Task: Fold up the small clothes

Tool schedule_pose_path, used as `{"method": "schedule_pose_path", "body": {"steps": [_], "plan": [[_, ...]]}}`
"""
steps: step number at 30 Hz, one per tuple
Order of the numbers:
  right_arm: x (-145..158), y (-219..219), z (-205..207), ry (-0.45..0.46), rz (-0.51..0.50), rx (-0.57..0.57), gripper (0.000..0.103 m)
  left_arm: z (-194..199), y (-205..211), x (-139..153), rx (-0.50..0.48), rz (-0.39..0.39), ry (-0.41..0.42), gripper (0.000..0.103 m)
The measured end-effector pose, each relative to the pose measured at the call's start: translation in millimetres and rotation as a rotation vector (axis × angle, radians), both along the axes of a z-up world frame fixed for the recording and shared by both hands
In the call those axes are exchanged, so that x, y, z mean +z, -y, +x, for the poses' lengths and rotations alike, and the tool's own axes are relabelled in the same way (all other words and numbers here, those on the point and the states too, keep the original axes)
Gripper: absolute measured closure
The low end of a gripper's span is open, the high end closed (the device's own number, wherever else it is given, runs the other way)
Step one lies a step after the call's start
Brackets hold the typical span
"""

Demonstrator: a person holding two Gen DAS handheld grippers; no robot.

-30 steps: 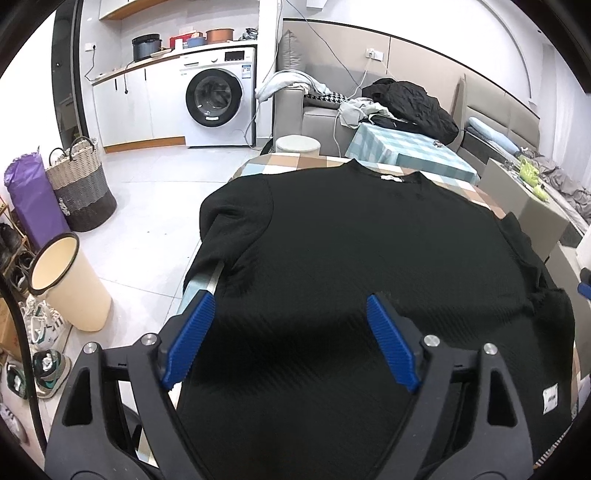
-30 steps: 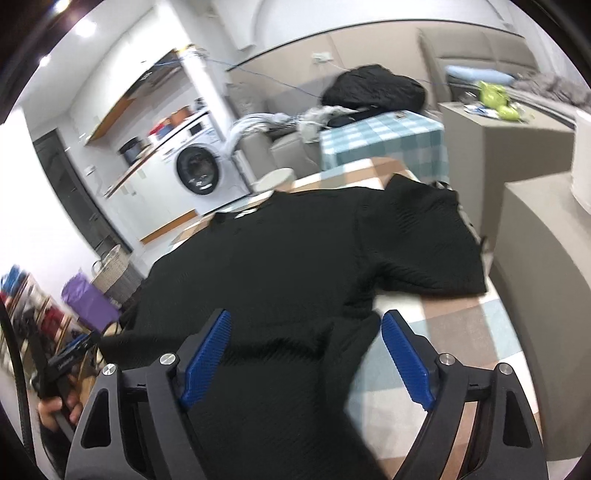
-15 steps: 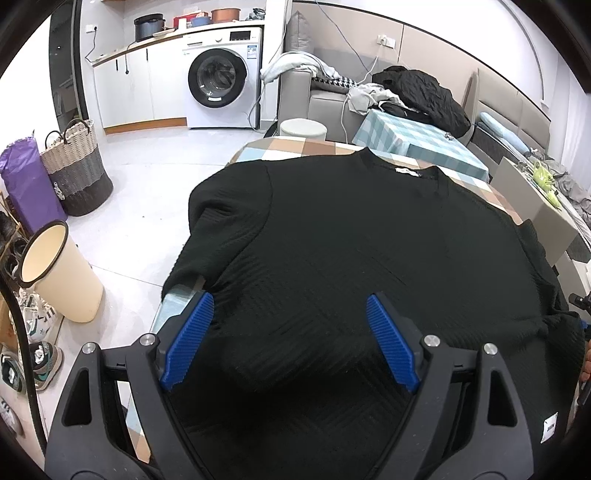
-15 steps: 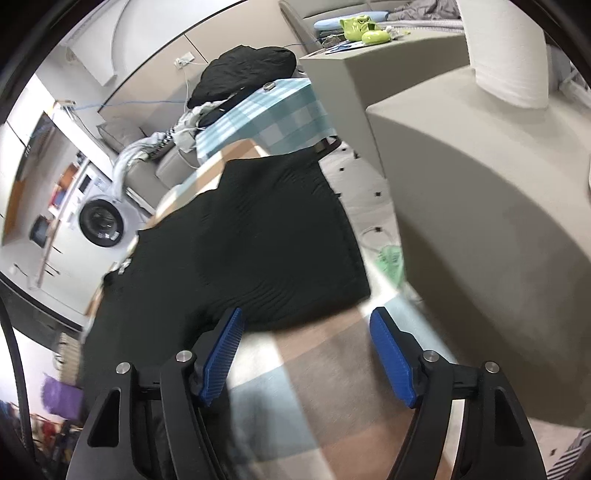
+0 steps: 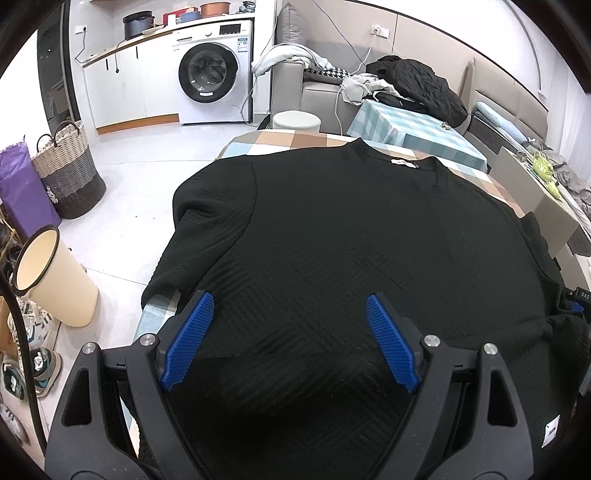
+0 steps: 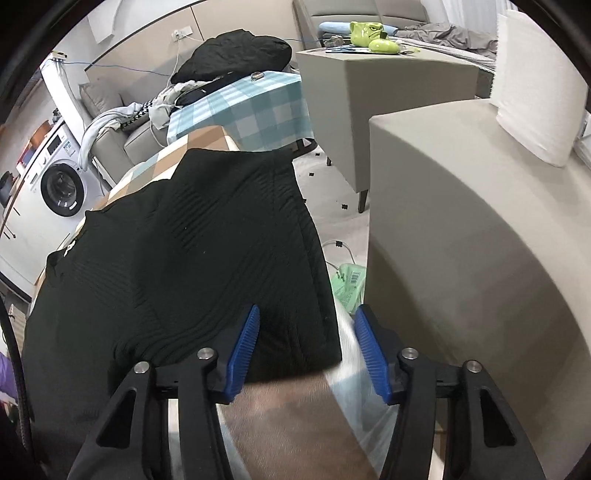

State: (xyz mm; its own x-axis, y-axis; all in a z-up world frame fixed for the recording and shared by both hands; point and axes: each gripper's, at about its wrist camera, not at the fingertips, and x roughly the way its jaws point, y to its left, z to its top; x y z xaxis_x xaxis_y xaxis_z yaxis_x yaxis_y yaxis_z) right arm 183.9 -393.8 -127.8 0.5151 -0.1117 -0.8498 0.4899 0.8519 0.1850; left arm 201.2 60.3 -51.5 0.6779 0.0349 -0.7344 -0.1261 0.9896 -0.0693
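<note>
Right wrist view shows the right gripper (image 6: 306, 347) closing around, not yet pinching, the black ribbed knit top's (image 6: 177, 258) sleeve edge at lower centre on the checked tablecloth (image 6: 295, 417), while the left gripper (image 5: 288, 339) hovers spread wide above its body.

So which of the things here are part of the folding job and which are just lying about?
Job: black top, checked table, left gripper, right gripper with jaws closing at the sleeve end.
Lying about: washing machine, basket, bin, green toy.
</note>
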Motion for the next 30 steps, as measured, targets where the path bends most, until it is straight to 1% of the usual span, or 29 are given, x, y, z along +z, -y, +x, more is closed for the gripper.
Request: {"method": "schedule_pose_path", "body": {"steps": [3, 5, 6, 9, 13, 15, 17, 19, 21, 23, 24, 25, 26, 27, 28, 29, 30], "plan": [[2, 0, 3, 0.028, -0.049, 0.013, 0.07, -1, 0, 0, 0.001, -0.001, 0.002, 0.019], [5, -1, 6, 0.035, -0.089, 0.012, 0.096, -2, -1, 0, 0.005, -0.004, 0.005, 0.019], [9, -2, 5, 0.049, -0.094, 0.018, 0.098, -3, -2, 0, 0.006, -0.006, 0.007, 0.019], [20, -6, 3, 0.074, -0.107, 0.036, 0.099, -9, -6, 3, 0.01, -0.012, 0.015, 0.019], [49, -16, -2, 0.163, -0.085, 0.064, 0.099, -14, -9, 6, 0.015, -0.02, 0.028, 0.019], [66, -28, 2, 0.218, -0.074, 0.1, 0.099, -17, -11, 7, 0.014, -0.029, 0.035, 0.019], [81, -44, 12, 0.252, -0.06, 0.152, 0.098, -18, -11, 9, 0.015, -0.035, 0.042, 0.019], [96, -68, 24, 0.286, -0.059, 0.229, 0.098, -21, -13, 11, 0.015, -0.042, 0.049, 0.019], [108, -102, 37, 0.313, -0.032, 0.328, 0.098, -23, -14, 12, 0.02, -0.047, 0.054, 0.019], [112, -129, 46, 0.331, -0.002, 0.409, 0.098, -25, -17, 13, 0.027, -0.055, 0.057, 0.019], [112, -151, 51, 0.332, 0.024, 0.471, 0.098, -25, -18, 14, 0.031, -0.058, 0.057, 0.019], [110, -164, 54, 0.327, 0.046, 0.51, 0.098, -26, -19, 14, 0.033, -0.059, 0.059, 0.019], [105, -184, 59, 0.289, 0.09, 0.589, 0.097, -27, -20, 14, 0.036, -0.058, 0.06, 0.019], [101, -198, 62, 0.261, 0.119, 0.632, 0.095, -28, -21, 15, 0.039, -0.056, 0.059, 0.019], [97, -204, 63, 0.25, 0.133, 0.653, 0.088, -29, -22, 16, 0.042, -0.053, 0.06, 0.019], [94, -209, 61, 0.232, 0.134, 0.662, 0.077, -30, -24, 17, 0.044, -0.052, 0.063, 0.019], [91, -209, 60, 0.224, 0.128, 0.653, 0.073, -32, -25, 18, 0.046, -0.05, 0.065, 0.019]]}}
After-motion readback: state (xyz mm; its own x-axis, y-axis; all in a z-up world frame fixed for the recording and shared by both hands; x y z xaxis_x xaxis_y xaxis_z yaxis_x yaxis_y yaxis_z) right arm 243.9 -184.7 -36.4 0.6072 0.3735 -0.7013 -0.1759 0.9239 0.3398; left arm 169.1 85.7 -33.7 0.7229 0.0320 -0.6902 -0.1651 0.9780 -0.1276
